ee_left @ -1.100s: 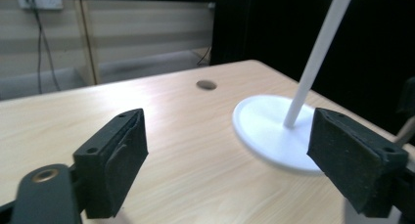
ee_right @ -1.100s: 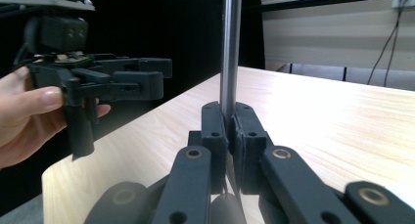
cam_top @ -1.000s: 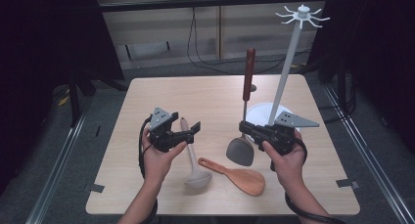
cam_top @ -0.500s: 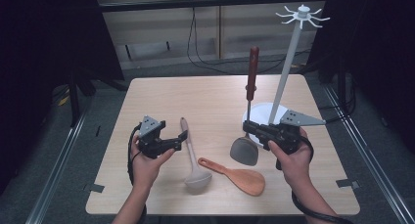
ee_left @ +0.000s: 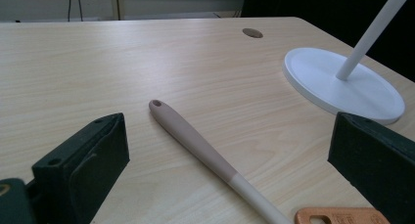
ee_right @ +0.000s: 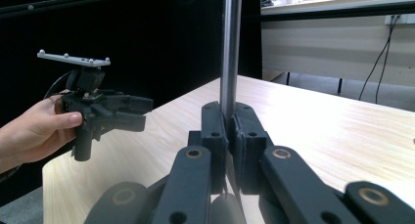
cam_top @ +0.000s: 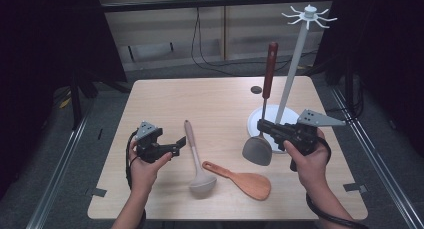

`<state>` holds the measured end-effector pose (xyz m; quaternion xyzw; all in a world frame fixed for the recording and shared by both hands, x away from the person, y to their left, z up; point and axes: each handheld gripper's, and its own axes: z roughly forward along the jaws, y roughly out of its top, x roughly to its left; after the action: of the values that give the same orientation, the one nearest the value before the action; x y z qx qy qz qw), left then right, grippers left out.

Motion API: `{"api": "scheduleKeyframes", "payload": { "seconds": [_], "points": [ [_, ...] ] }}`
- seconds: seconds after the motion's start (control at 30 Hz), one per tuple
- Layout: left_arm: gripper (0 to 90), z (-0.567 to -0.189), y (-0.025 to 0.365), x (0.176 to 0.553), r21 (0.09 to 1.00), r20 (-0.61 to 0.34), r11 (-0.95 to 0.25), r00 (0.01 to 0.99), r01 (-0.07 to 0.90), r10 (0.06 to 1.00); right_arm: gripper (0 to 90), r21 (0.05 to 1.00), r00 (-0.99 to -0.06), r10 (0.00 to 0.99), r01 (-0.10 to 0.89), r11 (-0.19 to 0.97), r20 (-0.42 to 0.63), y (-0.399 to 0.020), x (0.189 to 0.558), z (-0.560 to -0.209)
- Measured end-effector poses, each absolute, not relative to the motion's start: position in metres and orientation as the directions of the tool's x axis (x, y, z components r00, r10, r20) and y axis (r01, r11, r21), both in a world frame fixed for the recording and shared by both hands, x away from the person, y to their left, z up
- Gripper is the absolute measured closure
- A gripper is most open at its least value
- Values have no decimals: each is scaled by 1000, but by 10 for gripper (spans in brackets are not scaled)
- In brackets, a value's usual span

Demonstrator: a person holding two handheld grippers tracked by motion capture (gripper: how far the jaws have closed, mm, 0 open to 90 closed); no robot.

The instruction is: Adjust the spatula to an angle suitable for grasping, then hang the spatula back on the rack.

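The right tool [cam_top: 263, 128] was clamped on the thin metal shank of a spatula [cam_top: 258, 150], holding it upright just near of the rack's white base [cam_top: 260, 116]. Its grey blade hung low over the surface [cam_top: 215, 104] and its dark red handle [cam_top: 270, 69] pointed up. It looked stiff and fairly light, top-heavy in that pose; the bare steel seemed slippery, so a grip on the shank close to the blade appeared the steadier hold.

The left tool [cam_top: 181, 143] had just been opening, and its jaws stood wide apart with nothing between them. It was aimed at the far end of a beige ladle [cam_top: 198, 161], whose handle [ee_left: 195, 141] lay flat on the surface. That handle looked matte and rigid, and mid-handle seemed a good place to take it. An orange rice paddle [cam_top: 245, 181] lay to the right of the ladle's bowl.

The surface was pale wood grain, smooth and level. The rack's tall pole [cam_top: 292, 69] ended in hooks [cam_top: 309, 14]. Dark curtains flanked the room, and cables hung on the far wall.
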<state>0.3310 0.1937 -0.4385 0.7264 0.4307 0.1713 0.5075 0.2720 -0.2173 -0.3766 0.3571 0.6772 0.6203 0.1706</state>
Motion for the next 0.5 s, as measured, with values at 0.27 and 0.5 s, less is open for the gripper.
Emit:
{"api": "scheduleKeyframes", "payload": {
  "seconds": [0.27, 0.5],
  "points": [
    [12, -439, 195, 330, 886, -167, -139, 583, 443, 795, 853, 962, -680, 701, 272, -31, 215, -227, 268, -371],
    [12, -440, 195, 329, 882, -160, -147, 578, 448, 800, 853, 962, -682, 698, 270, -37, 218, -233, 269, -368]
  ]
}}
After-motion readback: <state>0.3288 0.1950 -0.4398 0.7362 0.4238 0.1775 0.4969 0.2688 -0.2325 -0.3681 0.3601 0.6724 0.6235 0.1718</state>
